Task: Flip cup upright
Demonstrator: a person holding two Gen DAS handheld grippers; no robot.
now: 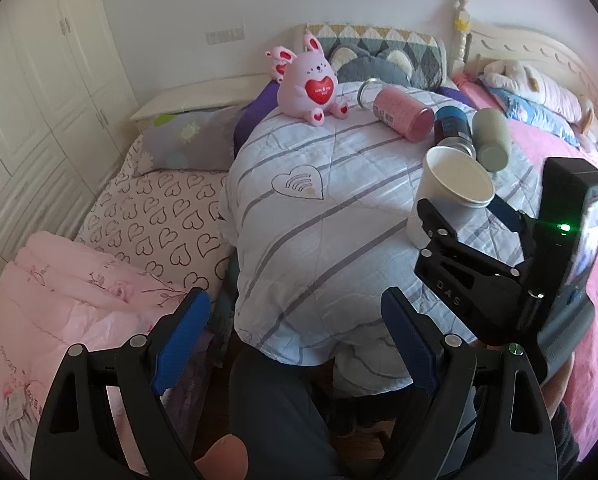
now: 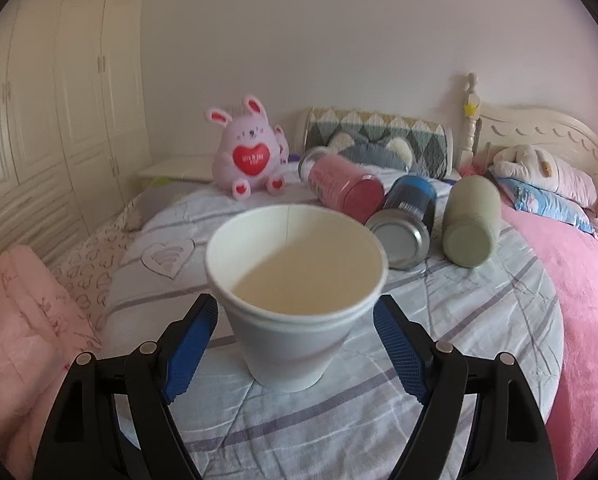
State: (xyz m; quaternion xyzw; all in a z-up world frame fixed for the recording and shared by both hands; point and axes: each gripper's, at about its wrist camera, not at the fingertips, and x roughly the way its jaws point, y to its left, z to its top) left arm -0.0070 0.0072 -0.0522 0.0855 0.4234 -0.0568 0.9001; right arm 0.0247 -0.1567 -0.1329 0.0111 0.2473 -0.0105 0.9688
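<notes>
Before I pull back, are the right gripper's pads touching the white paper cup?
Apart. The right wrist view shows bedding between each blue pad and the white paper cup.

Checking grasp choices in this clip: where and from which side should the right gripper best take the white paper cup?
Probably the upper wall just under the rim, from the near side, where the right gripper already straddles the white paper cup. The cup stands mouth up and tapers downward, so the rolled rim should stop slipping; squeeze lightly on the quilt.
</notes>
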